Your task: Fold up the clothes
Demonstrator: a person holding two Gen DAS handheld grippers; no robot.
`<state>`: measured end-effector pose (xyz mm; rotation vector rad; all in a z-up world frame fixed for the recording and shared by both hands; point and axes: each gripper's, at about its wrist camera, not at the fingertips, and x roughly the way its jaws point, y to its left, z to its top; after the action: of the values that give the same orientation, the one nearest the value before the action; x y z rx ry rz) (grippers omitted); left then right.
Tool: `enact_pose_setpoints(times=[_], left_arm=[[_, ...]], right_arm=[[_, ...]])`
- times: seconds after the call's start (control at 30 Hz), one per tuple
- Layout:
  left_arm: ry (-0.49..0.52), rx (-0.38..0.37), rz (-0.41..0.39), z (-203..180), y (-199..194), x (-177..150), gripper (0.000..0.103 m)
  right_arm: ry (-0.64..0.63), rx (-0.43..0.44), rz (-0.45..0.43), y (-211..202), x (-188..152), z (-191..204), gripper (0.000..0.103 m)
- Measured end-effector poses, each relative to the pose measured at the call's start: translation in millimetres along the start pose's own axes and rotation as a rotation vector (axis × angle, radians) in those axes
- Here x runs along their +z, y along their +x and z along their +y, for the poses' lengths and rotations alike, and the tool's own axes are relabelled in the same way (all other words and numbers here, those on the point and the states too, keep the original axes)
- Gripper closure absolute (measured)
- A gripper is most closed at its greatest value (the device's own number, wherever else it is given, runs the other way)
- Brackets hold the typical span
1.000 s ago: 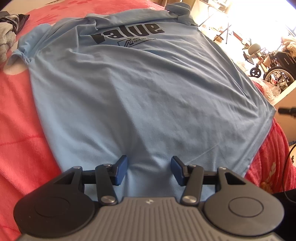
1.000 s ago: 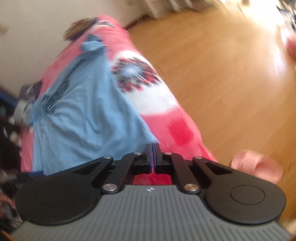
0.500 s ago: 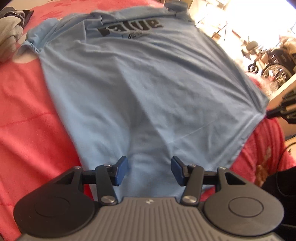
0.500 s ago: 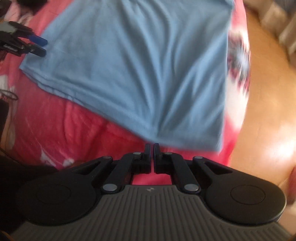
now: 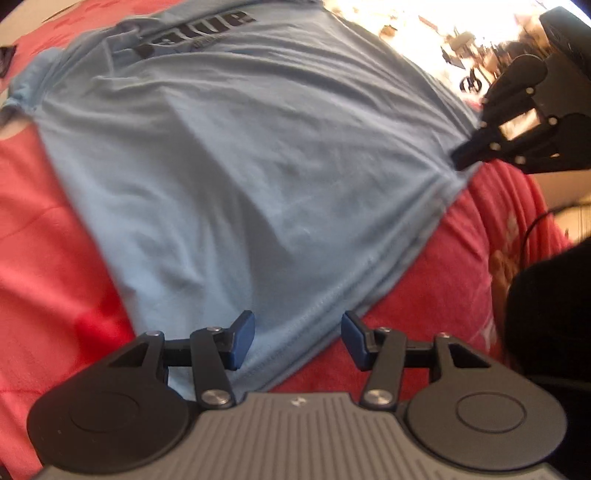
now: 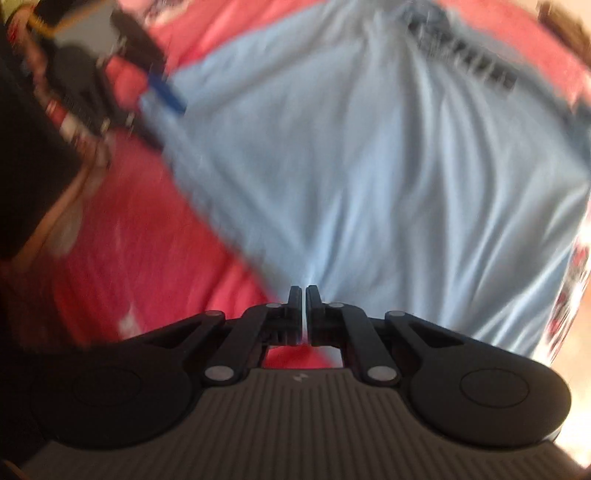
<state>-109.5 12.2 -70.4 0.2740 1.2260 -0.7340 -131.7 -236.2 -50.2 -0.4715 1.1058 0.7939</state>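
Light-blue T-shirt (image 5: 258,166) lies spread flat on the red bedspread (image 5: 48,229). Left gripper (image 5: 297,341) hovers over the hem corner, fingers spread, nothing clamped. Right gripper (image 6: 304,310) at the opposite hem corner, fingers pressed together, likely pinching the fabric edge; view blurred.

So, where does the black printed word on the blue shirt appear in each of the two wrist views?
Left wrist view: the black printed word is at the top, left of centre, on the far end of the blue shirt.
Right wrist view: the same print is at the top right, blurred.
Shared landmark: the red blanket under the shirt, also seen in the right wrist view.
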Motion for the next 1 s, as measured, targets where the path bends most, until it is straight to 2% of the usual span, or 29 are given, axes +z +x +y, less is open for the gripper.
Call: enact_pose_setpoints(times=[0.07, 0.13, 0.23, 0.27, 0.33, 0.43, 0.53, 0.57, 0.67, 0.73, 0.8, 0.9, 0.93, 1.0], left_arm=[[-0.033, -0.012, 0.008, 6, 3, 4, 0.05], [-0.055, -0.022, 0.031, 10, 4, 2, 0.05], [-0.123, -0.032, 0.066, 16, 2, -5, 0.05], [-0.15, -0.039, 0.073, 18, 1, -9, 0.05], [-0.172, -0.041, 0.073, 20, -2, -13, 0.05], [-0.173, -0.04, 0.07, 21, -2, -17, 0.05], [-0.177, -0.038, 0.07, 22, -5, -23, 0.05], [-0.181, -0.038, 0.072, 23, -7, -25, 0.05], [-0.201, -0.027, 0.082, 27, -15, -34, 0.05], [-0.207, -0.018, 0.08, 29, -21, -40, 0.05], [-0.21, -0.012, 0.069, 31, -28, -43, 0.05], [-0.212, 0.01, 0.053, 34, -34, -45, 0.05], [-0.217, 0.019, 0.051, 35, -36, -46, 0.05], [-0.234, 0.039, 0.047, 39, -41, -50, 0.05]], right_arm=[[-0.019, -0.018, -0.091, 2, 16, 0, 0.101], [-0.056, 0.015, -0.106, 20, 26, 8, 0.101], [-0.169, 0.097, -0.039, 40, 18, 40, 0.101], [-0.222, 0.125, -0.03, 37, 19, 48, 0.101], [-0.242, 0.217, -0.021, 28, 28, 53, 0.103], [-0.253, 0.139, -0.11, 23, 46, 53, 0.103], [-0.173, 0.161, -0.156, 39, 61, 45, 0.103], [-0.174, 0.2, -0.122, 50, 59, 49, 0.103], [-0.296, 0.299, -0.057, 53, 48, 76, 0.102], [-0.344, 0.313, -0.056, 38, 48, 76, 0.103], [-0.338, 0.259, -0.11, 29, 62, 68, 0.103], [-0.213, 0.229, -0.198, 32, 84, 45, 0.102], [-0.188, 0.225, -0.197, 41, 90, 42, 0.102], [-0.174, 0.305, -0.113, 66, 82, 50, 0.102]])
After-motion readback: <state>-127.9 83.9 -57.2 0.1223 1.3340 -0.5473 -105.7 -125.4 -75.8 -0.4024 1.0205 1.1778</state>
